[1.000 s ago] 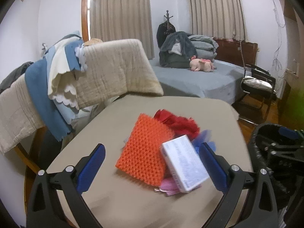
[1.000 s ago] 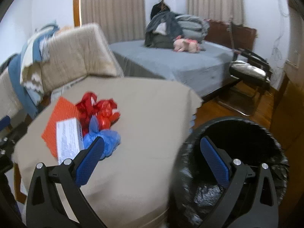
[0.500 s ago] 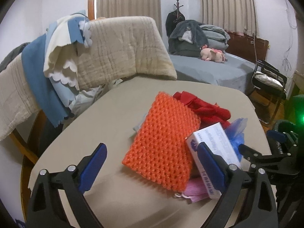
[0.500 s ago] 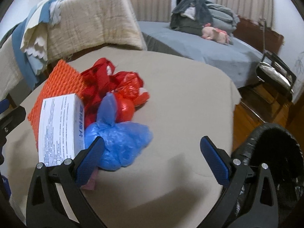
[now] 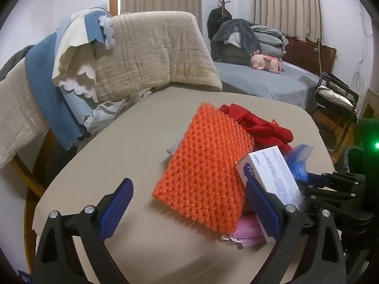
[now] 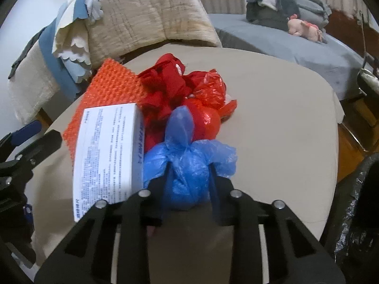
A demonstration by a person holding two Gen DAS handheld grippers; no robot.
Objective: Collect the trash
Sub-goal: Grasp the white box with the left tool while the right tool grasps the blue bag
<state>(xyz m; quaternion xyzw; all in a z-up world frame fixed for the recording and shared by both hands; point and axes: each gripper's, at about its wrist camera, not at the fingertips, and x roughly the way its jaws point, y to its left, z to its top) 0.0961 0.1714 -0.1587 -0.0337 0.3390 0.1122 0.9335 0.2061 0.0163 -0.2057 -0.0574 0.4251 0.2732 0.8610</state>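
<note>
On the beige table (image 5: 132, 142) lies a pile of trash: an orange mesh pad (image 5: 208, 165), crumpled red plastic bags (image 6: 189, 94), a white printed box (image 6: 109, 149), a knotted blue plastic bag (image 6: 187, 142) and a pink scrap (image 5: 246, 232). My right gripper (image 6: 188, 172) is closing, and its fingers press both sides of the blue bag. My left gripper (image 5: 188, 187) stands open low over the table. The near corner of the orange pad lies between its fingers, and its right finger (image 5: 260, 203) is beside the white box.
A bin lined with a black bag (image 6: 355, 201) stands off the table's right edge. Blankets draped over chairs (image 5: 146, 54) crowd the table's far left side. Beyond them are a grey bed (image 5: 260, 80) with piled clothes and a folding chair (image 5: 336, 94).
Both grippers came down and forward to the pile. The right gripper swung left from the bin, then its wide jaws shut on the blue bag. The left gripper stayed open.
</note>
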